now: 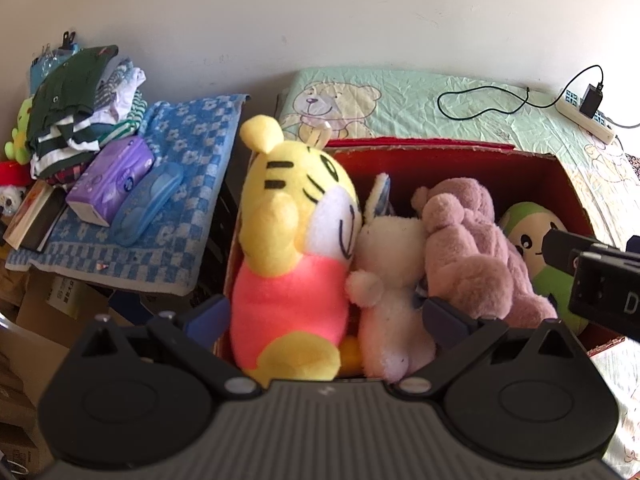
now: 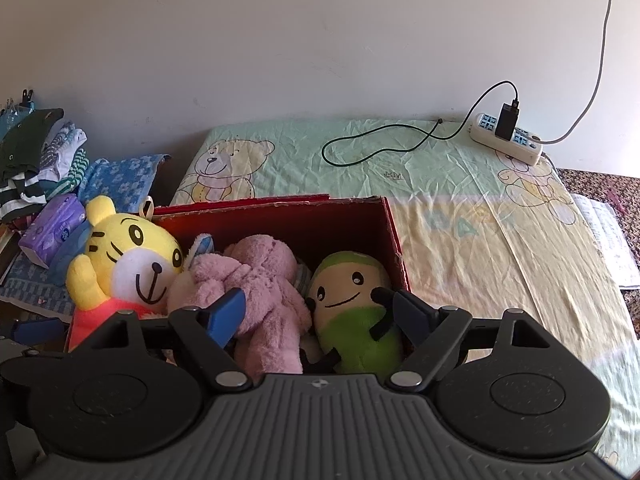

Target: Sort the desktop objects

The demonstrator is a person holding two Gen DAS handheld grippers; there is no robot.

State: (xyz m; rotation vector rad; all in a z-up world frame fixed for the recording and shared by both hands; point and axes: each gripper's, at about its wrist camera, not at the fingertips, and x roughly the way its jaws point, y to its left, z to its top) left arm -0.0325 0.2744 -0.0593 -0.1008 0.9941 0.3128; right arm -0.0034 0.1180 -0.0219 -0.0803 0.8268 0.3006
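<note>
With four plush toys sitting in the red cardboard box [image 2: 394, 236], both your left gripper [image 1: 326, 316] and right gripper [image 2: 320, 312] hover spread wide, holding nothing; next, seek anything unsorted

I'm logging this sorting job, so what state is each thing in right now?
Red cardboard box: open-topped, full of toys.
Yellow tiger plush: upright at the box's left end.
Pink fluffy plush: lying in the middle.
Green-and-cream smiling plush: lying at the right end.
White power strip: black charger plugged in.
Left claw: open, nothing gripped.
Right claw: open, nothing gripped.
</note>
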